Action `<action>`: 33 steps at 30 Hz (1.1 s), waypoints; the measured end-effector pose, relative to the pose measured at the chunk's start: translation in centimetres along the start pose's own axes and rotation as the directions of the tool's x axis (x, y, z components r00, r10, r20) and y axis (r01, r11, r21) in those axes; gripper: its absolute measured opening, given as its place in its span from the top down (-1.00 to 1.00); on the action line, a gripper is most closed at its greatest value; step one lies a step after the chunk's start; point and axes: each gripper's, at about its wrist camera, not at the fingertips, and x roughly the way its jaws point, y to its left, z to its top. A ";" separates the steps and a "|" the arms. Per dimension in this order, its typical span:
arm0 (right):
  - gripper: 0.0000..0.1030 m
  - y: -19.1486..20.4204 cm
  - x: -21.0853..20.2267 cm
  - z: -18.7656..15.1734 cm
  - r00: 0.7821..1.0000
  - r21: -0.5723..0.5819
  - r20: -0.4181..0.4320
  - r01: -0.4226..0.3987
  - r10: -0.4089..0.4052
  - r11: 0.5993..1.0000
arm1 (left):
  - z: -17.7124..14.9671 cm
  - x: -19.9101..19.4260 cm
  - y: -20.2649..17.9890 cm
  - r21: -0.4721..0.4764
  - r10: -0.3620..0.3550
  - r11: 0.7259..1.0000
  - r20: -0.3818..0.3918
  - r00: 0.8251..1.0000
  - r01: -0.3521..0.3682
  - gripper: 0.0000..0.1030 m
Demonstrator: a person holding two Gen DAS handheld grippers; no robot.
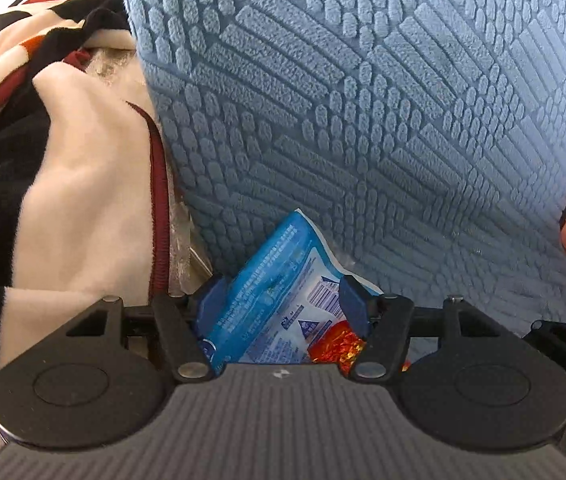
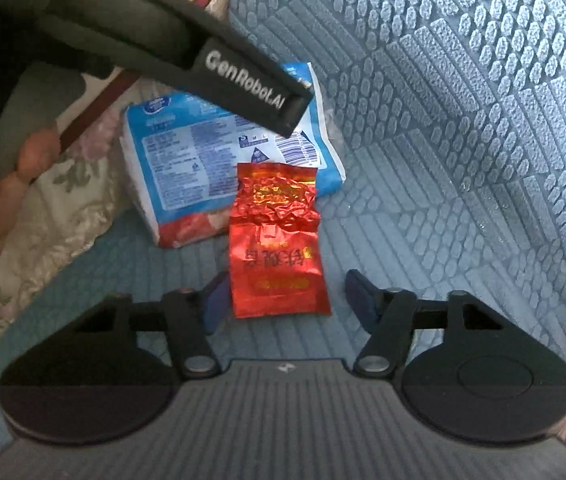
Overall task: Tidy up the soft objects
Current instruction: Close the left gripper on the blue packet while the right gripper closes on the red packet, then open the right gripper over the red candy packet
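A blue textured mat (image 1: 363,100) is covering the whole surface, with a striped blanket (image 1: 43,140) bunching up to the left of the left gripper (image 1: 281,304). The left gripper is straddling the blue-and-white soft pack (image 1: 275,292); the blue pads are sitting at the pack's edges, but I cannot tell whether they are pressing or just framing it. The right gripper (image 2: 283,300) is standing released, with the red foil packet (image 2: 277,248) lying flat between its fingers: left pad at the packet's edge, right pad clear of it. The packet is overlapping the pack's near corner just ahead. Step looks like the start of a two-handed pick-up of both soft items. Next move probably calls for closing on each and lifting without crushing the foil. The left gripper's body is hiding part of the pack in the right view; where the items should go is nowhere in view.
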 end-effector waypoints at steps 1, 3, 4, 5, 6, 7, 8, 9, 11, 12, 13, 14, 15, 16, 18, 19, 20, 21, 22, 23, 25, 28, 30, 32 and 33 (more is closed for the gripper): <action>0.00 0.0 -0.1 0.0 1.000 -0.003 -0.001 0.004 -0.004 1.000 | -0.1 0.1 -0.1 0.006 0.002 1.000 -0.004 1.000 -0.002 -0.33; 0.05 0.0 -0.5 0.1 1.000 -0.026 -0.016 0.026 -0.026 0.999 | -0.1 0.3 0.0 0.004 0.000 1.000 -0.007 1.000 0.000 -0.33; 0.06 0.0 -0.7 0.1 0.999 -0.035 -0.021 0.035 -0.036 0.999 | -0.1 0.3 0.1 -0.005 -0.007 1.000 -0.010 1.000 0.007 -0.33; 0.06 -0.1 -0.8 0.3 0.999 -0.038 -0.025 0.045 -0.045 0.998 | -0.1 0.5 0.2 -0.019 -0.016 1.000 -0.012 1.000 0.016 -0.33; 0.09 -0.3 -1.0 0.3 0.998 -0.034 -0.027 0.048 -0.049 0.998 | -0.2 0.5 0.5 -0.035 -0.028 0.999 -0.014 1.000 0.027 -0.33; 0.24 -0.5 -1.1 0.3 0.998 -0.028 -0.031 0.048 -0.049 0.998 | -0.2 0.8 0.5 -0.044 -0.034 0.998 -0.015 0.999 0.034 -0.33; 0.29 -0.7 -1.2 0.3 0.998 -0.021 -0.036 0.050 -0.051 0.999 | -0.2 0.8 0.6 -0.048 -0.038 0.998 -0.015 0.999 0.037 -0.33; 0.32 -1.0 -1.4 0.2 0.998 -0.014 -0.041 0.052 -0.053 0.999 | -0.2 0.8 0.5 -0.048 -0.038 0.998 -0.015 0.999 0.038 -0.33; 0.63 -1.6 -1.6 0.2 0.996 -0.004 -0.050 0.069 -0.069 0.998 | -0.2 1.0 0.3 -0.042 -0.034 0.999 -0.020 0.999 0.033 -0.34; 0.96 -1.9 -1.7 0.1 0.995 0.003 -0.059 0.079 -0.079 0.997 | -0.3 1.1 0.3 -0.038 -0.032 0.999 -0.022 0.999 0.031 -0.34; 0.89 -2.3 -1.9 0.0 0.995 0.019 -0.065 0.075 -0.073 0.997 | -0.3 1.2 0.2 -0.034 -0.031 0.999 -0.026 0.999 0.031 -0.34; 0.89 -2.8 -2.4 -0.1 0.996 0.037 -0.067 0.069 -0.066 0.997 | -0.3 1.3 0.2 -0.028 -0.029 0.999 -0.027 0.999 0.028 -0.34; 0.91 -3.2 -2.7 -0.1 0.995 0.051 -0.069 0.070 -0.066 0.996 | -0.4 1.5 0.1 -0.021 -0.027 0.999 -0.027 0.999 0.027 -0.34; 0.92 -3.4 -3.2 -0.2 0.995 0.058 -0.065 0.077 -0.073 0.995 | -0.5 1.7 0.0 -0.014 -0.025 1.000 -0.030 0.999 0.025 -0.34; 0.92 -4.0 -3.6 -0.1 0.996 0.071 -0.053 0.078 -0.074 0.994 | -0.6 2.1 -0.1 -0.001 -0.025 1.000 -0.040 0.999 0.025 -0.35; 0.92 -4.4 -3.9 -0.1 0.997 0.088 -0.050 0.070 -0.066 0.994 | -0.7 2.2 -0.2 0.004 -0.021 1.000 -0.044 0.999 0.021 -0.35; 0.92 -4.7 -4.1 0.0 0.997 0.102 -0.052 0.065 -0.060 0.993 | -0.7 2.4 -0.3 0.009 -0.019 1.000 -0.046 0.999 0.020 -0.36; 0.92 -5.0 -4.2 0.0 0.997 0.107 -0.052 0.064 -0.058 0.992 | -0.8 2.5 -0.3 0.012 -0.020 1.000 -0.048 0.999 0.020 -0.37; 0.92 -4.9 -4.2 0.0 0.997 0.104 -0.053 0.068 -0.062 0.992 | -0.9 2.6 -0.3 0.012 -0.022 1.000 -0.051 0.998 0.023 -0.39; 0.92 -4.9 -4.1 -0.2 0.997 0.102 -0.054 0.069 -0.063 0.992 | -1.0 2.9 -0.4 0.012 -0.027 1.000 -0.056 0.998 0.028 -0.41; 0.89 -5.0 -4.3 -0.3 0.998 0.106 -0.042 0.045 -0.041 0.993 | -1.2 3.7 -0.3 -0.009 -0.057 0.998 -0.087 0.995 0.057 -0.42; 0.85 -4.9 -3.8 0.1 1.000 0.101 -0.002 0.006 -0.006 0.995 | -1.4 4.4 -0.4 -0.006 -0.063 0.998 -0.119 0.991 0.063 -0.42; 0.84 -5.1 -3.2 0.3 1.000 0.099 0.000 0.003 -0.003 0.995 | -1.5 4.8 -0.5 -0.020 -0.074 0.997 -0.136 0.988 0.072 -0.42; 0.79 -5.5 -2.5 0.5 1.000 0.122 -0.015 -0.011 0.013 0.993 | -1.6 5.1 -0.4 -0.041 -0.089 0.996 -0.148 0.985 0.084 -0.42; 0.71 -5.7 -2.3 0.5 1.000 0.133 -0.019 -0.017 0.020 0.991 | -1.6 5.2 -0.3 -0.051 -0.098 0.995 -0.156 0.983 0.091 -0.42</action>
